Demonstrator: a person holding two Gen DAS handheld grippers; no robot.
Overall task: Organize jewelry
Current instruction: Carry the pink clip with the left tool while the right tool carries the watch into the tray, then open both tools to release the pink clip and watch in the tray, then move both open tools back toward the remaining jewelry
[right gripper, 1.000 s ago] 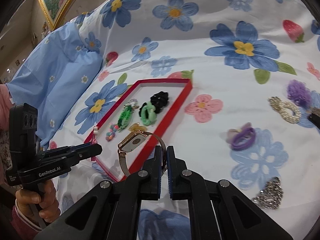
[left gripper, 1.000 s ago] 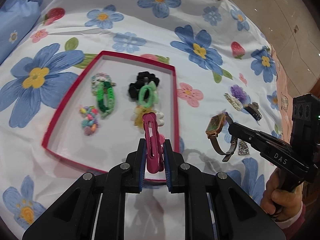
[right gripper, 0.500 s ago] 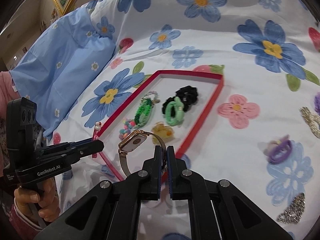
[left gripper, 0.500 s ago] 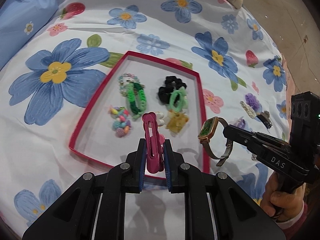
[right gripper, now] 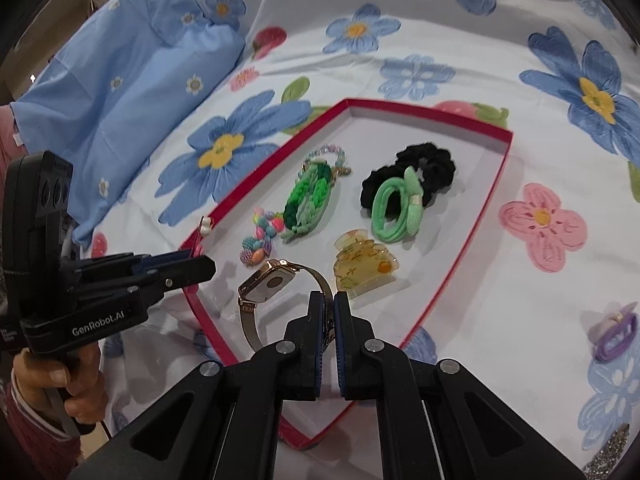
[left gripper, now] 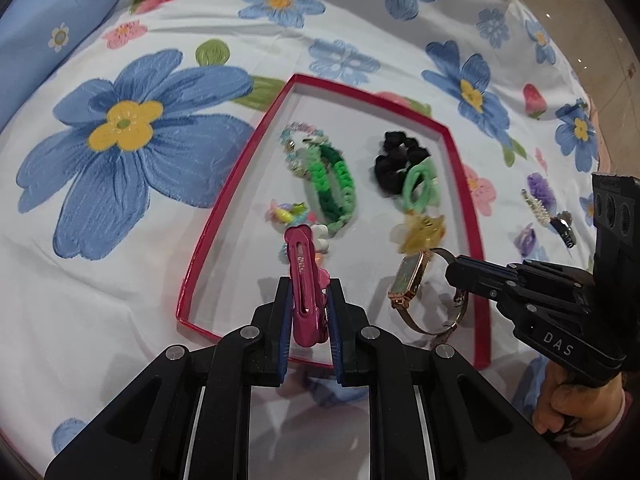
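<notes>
Bedsheet (right gripper: 460,28), floral, bears red tray (right gripper: 472,232); left fingers (left gripper: 285,322) pinch pink clip (left gripper: 305,280), right fingers (right gripper: 318,332) watch (right gripper: 267,286).

The left tool (left gripper: 307,312) points forward and a little downward, its two fingers (left gripper: 282,320) closed tight on a thin object between the blue pads; the left hand (right gripper: 60,384) wraps the handle from below, with a dark red cuff at the wrist; the right tool (right gripper: 328,320) has its fingers (right gripper: 314,328) pressed almost together on a thin band; the right hand (left gripper: 576,400) grips its handle low, the fingers curled around it; the two tools stand near each other, side by side.
</notes>
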